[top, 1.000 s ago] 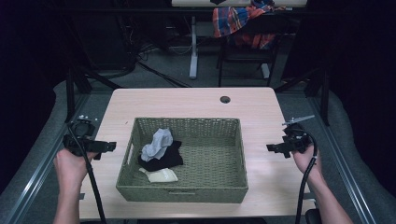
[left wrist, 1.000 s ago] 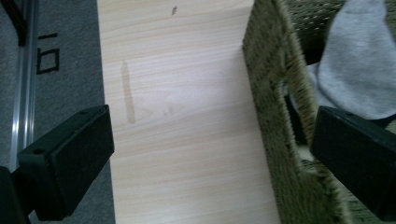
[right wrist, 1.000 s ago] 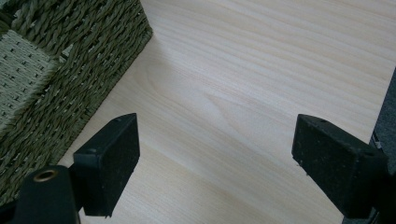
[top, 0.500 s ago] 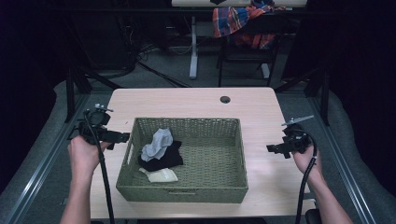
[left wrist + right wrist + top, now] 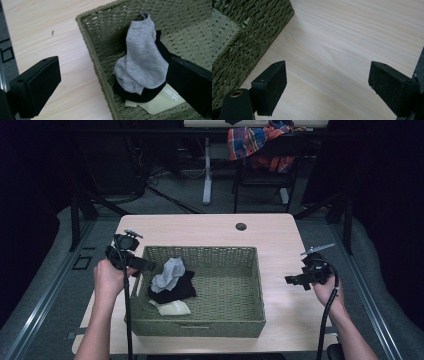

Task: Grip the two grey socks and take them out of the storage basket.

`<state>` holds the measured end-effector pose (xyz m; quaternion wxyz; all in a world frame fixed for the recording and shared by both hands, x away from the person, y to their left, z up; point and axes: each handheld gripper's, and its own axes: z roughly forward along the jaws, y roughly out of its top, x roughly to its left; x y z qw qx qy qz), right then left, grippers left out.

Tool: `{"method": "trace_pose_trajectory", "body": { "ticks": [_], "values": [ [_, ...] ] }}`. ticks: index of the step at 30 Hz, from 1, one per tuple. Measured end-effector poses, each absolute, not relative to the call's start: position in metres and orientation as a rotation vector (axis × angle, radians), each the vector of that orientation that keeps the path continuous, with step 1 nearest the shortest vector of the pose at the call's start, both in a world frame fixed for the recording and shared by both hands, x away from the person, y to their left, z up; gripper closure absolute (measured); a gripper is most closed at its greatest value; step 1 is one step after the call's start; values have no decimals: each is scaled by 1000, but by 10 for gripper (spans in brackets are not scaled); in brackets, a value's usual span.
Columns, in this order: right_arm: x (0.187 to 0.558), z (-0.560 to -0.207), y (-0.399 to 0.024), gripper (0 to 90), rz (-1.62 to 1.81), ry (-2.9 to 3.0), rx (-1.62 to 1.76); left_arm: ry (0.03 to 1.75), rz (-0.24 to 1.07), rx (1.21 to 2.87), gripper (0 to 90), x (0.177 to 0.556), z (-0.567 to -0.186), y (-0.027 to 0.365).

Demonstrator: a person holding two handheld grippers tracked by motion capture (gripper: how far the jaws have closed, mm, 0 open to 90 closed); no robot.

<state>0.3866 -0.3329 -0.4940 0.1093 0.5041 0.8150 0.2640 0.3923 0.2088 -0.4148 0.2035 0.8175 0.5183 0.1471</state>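
Three socks sit piled at the left end of the woven green basket [image 5: 200, 320], grey sock [image 5: 143, 55] on top. Left claw [image 5: 142, 265] hangs wide open and empty over the rim, looks like the reach-in step: next it should dip and pinch grey. Right claw [image 5: 295, 280] idles wide open and empty over the wooden counter [image 5: 280, 235].

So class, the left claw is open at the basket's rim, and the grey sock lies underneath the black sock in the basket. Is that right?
Not quite. The left claw is open at the basket rim, but the grey sock lies on top of the black sock, not underneath. The left gripper view shows it.
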Motion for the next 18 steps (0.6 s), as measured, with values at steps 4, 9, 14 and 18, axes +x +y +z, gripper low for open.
{"method": "trace_pose_trajectory", "body": {
  "ticks": [4, 9, 14, 18],
  "values": [
    [387, -494, -332, 150, 770, 2403, 1482, 1416, 392, 2320, 1, 398, -419, 197],
    [387, -494, -332, 150, 752, 2407, 1480, 1396, 367, 2351, 1, 405, -426, 185],
    [387, -494, -333, 150, 753, 2403, 1474, 1384, 317, 2373, 36, 413, -434, 176],
    [387, -494, -333, 150, 754, 2403, 1475, 1369, 269, 2391, 79, 418, -440, 170]
  ]
}}
